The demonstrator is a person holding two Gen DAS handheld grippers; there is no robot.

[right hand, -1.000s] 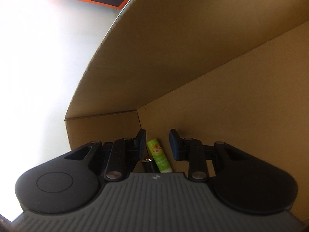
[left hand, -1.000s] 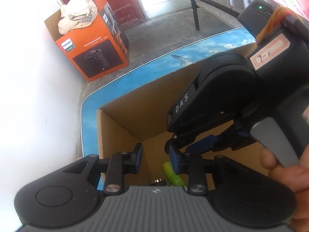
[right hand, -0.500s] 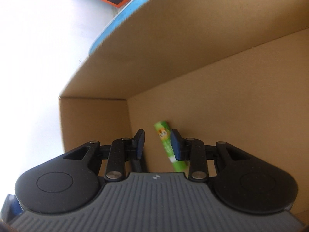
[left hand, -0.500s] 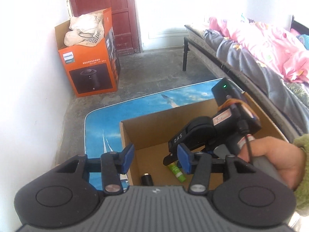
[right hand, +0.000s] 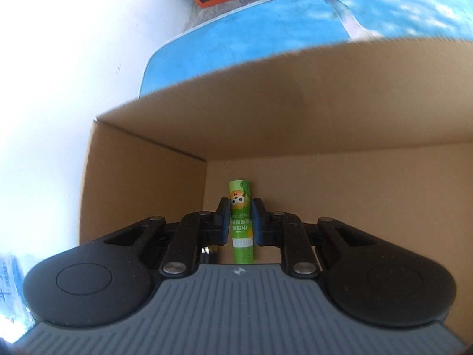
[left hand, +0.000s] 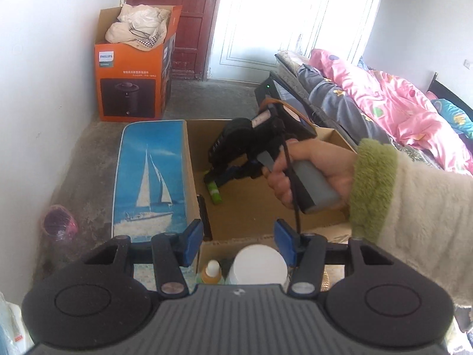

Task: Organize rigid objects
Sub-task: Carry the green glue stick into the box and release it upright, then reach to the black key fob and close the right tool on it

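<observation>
A green glue stick lies on the floor of an open cardboard box, near its left corner. My right gripper straddles the stick, its jaws closing, and both pads touch the stick's sides. From the left wrist view, a hand holds that right gripper down inside the box, over the glue stick. My left gripper hovers above the box's near edge, its jaws opening with nothing between them. A small black object rests against the box's left wall.
A white-capped jar and a small orange bottle stand just below the left gripper. The box sits on a blue sailboat-print table. An orange carton, a pink cup on the floor and a bed surround it.
My left gripper has pulled back and up out of the box, and its jaws have widened. The right gripper has rolled, lined up with the green glue stick and closed onto it.
</observation>
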